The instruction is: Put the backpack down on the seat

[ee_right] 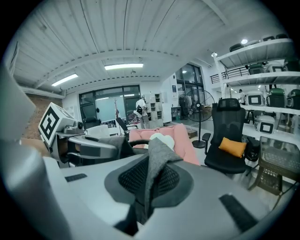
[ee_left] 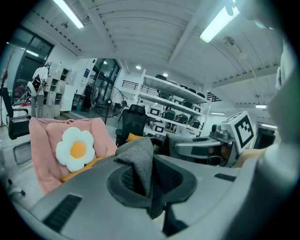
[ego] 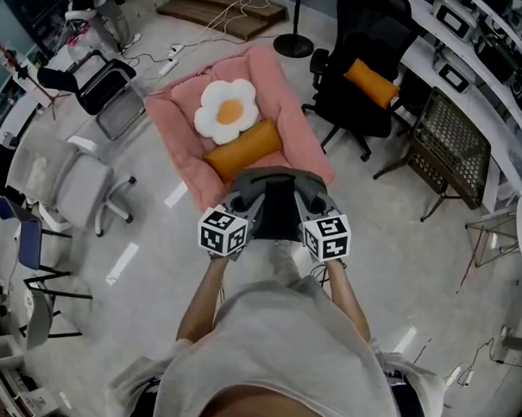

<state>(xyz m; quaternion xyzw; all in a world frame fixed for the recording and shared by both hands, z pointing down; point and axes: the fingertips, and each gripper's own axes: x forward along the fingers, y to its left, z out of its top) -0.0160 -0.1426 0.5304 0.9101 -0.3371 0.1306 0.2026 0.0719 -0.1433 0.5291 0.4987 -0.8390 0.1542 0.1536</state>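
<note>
The pink padded fabric seat (ego: 174,126) lies ahead, left of centre on the floor. A white flower-shaped pillow with a yellow middle (ego: 226,109) and an orange cylindrical bolster (ego: 244,148) take up much of its base. That is the first risk: a bag set on the round bolster would likely tip or roll back off the near edge, so it wants the bare pink padding instead.

The left gripper (ee_left: 143,178) is clamped on a thin fold of grey woven fabric (ee_left: 140,157) (a strap or top edge, I cannot tell which). A fold that narrow could slide out of the pads if the load swings.

The dark grey and black backpack (ego: 278,208) hangs between the two grippers, in the air, just short of the seat's near edge and not yet on it.

The right gripper (ee_right: 143,197) is likewise closed tight on a grey fold. If one side let go before the other, the bag would probably swing and drop crooked.

The black mesh office chair with an orange cushion (ego: 361,87) stands well apart at the right, so it is no obstacle.
</note>
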